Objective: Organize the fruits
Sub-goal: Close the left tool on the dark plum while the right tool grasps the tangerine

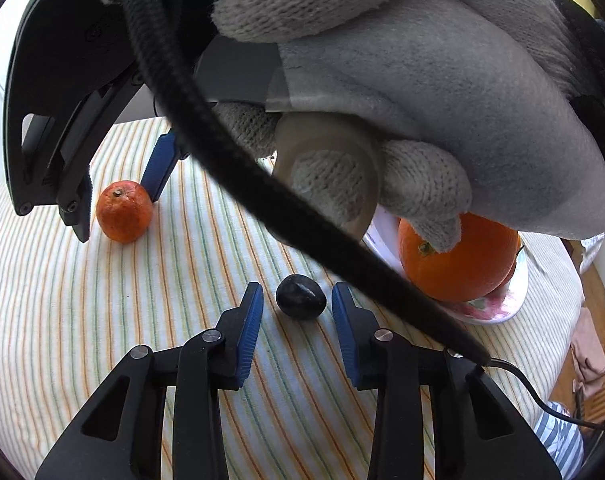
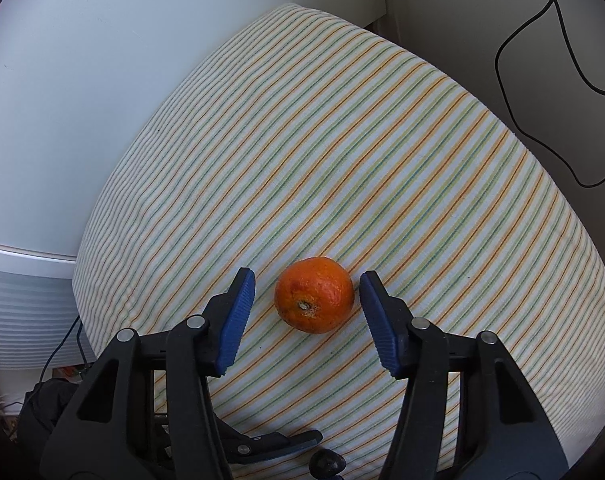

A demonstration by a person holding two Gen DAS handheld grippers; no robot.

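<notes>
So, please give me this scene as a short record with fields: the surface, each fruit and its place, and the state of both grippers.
surface: striped cloth
small orange: on the cloth, between the right gripper's fingers, pads not touching it
dark plum: on the cloth, between the left gripper's fingers, a gap on each side
large orange: on the floral plate, at the cloth's right side
left gripper: open around the plum
right gripper: open around the small orange
gloved hand: grey glove, holds the right gripper
</notes>
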